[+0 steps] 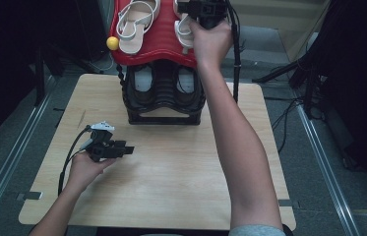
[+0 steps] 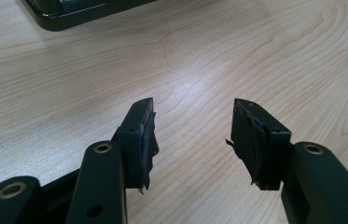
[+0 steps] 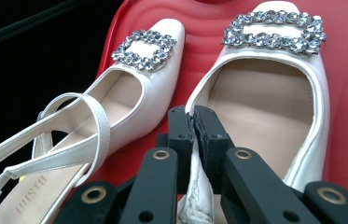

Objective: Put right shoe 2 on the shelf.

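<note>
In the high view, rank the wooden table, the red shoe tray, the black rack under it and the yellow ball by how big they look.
1. Light wooden table
2. Red ribbed shoe tray, partly cropped
3. Black plastic rack, close to the tray, so unsure
4. Small yellow ball

Light wooden table (image 1: 171,196), grey floor (image 1: 9,147), metal floor rails (image 1: 324,172), dark surroundings

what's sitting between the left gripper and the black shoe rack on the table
Nothing: in the high view, bare wooden table runs from the open left gripper to the black shoe rack. The left gripper view shows the same bare wood.
</note>
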